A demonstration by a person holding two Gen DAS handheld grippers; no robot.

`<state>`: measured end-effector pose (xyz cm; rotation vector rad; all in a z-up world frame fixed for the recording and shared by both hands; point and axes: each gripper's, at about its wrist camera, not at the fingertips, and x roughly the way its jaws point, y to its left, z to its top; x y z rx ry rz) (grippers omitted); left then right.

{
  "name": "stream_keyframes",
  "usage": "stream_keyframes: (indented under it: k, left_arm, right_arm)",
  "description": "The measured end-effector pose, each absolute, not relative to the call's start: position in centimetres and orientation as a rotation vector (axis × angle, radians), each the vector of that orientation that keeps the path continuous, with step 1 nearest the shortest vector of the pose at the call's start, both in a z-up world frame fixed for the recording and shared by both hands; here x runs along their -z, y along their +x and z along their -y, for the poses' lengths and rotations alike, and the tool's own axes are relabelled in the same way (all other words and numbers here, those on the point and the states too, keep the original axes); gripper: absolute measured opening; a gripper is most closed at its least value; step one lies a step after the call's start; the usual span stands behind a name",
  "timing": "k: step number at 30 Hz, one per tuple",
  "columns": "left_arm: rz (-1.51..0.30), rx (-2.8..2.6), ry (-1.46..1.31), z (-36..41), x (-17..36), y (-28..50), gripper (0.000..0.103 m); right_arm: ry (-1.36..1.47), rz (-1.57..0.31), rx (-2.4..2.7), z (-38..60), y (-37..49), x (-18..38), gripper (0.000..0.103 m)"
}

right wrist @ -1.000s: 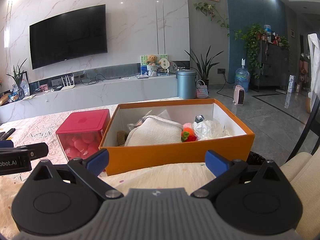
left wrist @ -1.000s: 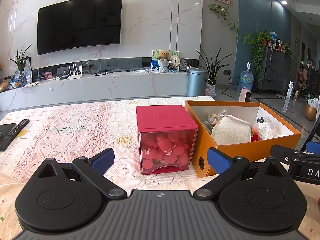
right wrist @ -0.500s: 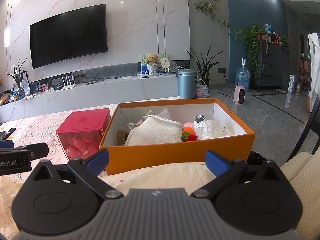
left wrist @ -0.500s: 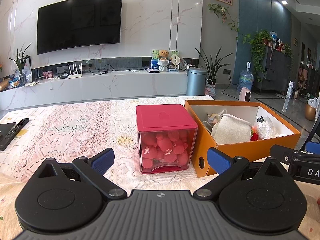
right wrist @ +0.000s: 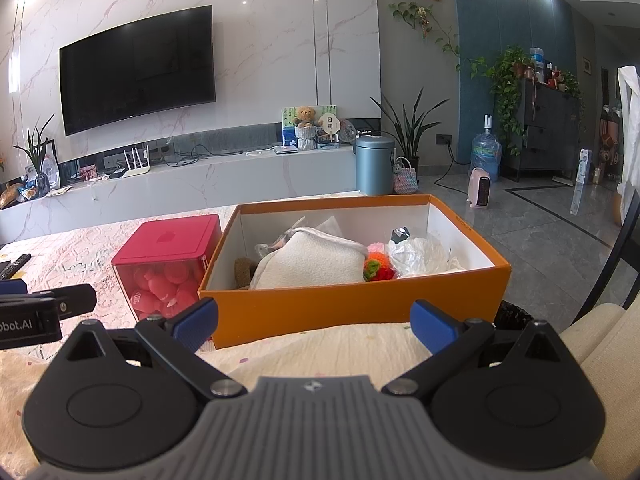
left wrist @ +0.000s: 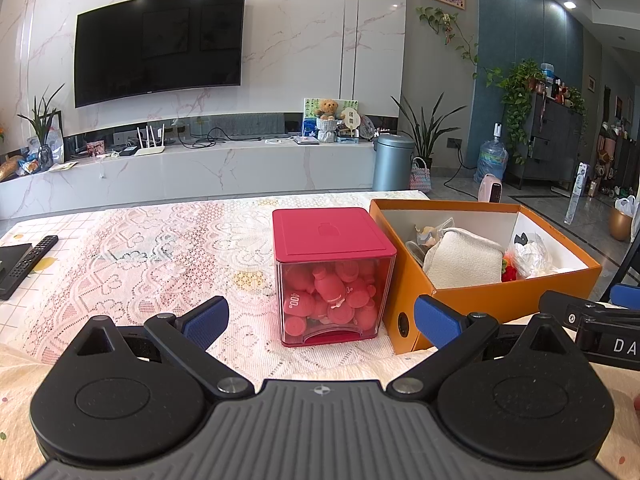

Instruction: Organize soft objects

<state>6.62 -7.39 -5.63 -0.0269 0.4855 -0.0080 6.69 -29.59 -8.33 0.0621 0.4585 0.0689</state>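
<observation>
Both grippers parked low at near edge of desk (left wrist: pixel 132 248), over lace cloth, nothing between fingers.

Left gripper (left wrist: pixel 322 320): jaws wide, empty. Aimed at red-lidded clear box (left wrist: pixel 332 276), full of small red bottle-shaped pieces, sitting upright on desk straight ahead between the fingertips' line of sight, not touched.

Right gripper (right wrist: pixel 314 324): jaws wide, empty. Aimed at near wall of orange cardboard box (right wrist: pixel 360 300), just short of it, no contact visible.

Orange box open-topped, just right of red-lidded box, the two nearly touching; exact gap hard to tell. Inside orange box: folded white towel (right wrist: pixel 312 260) in middle, brown fuzzy item (right wrist: pixel 244 270) at left end, orange-and-green knitted thing (right wrist: pixel 376 268) right of towel, crumpled white plastic bag (right wrist: pixel 420 254) at right end, clear wrapper bits behind towel. All soft items inside box, none on open desk.

Remote control (left wrist: pixel 32 258) at far left of desk, well apart from both boxes. Tip of other gripper visible at frame edge in each wrist view.
</observation>
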Motion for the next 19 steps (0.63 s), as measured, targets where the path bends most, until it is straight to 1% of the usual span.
stream_keyframes:
  k: [19]
  left_arm:
    - [-0.481,0.003,-0.028,7.43,5.4,6.51,0.103]
  right_arm:
    - [0.058,-0.475,-0.075,29.9,7.11,8.45,0.1]
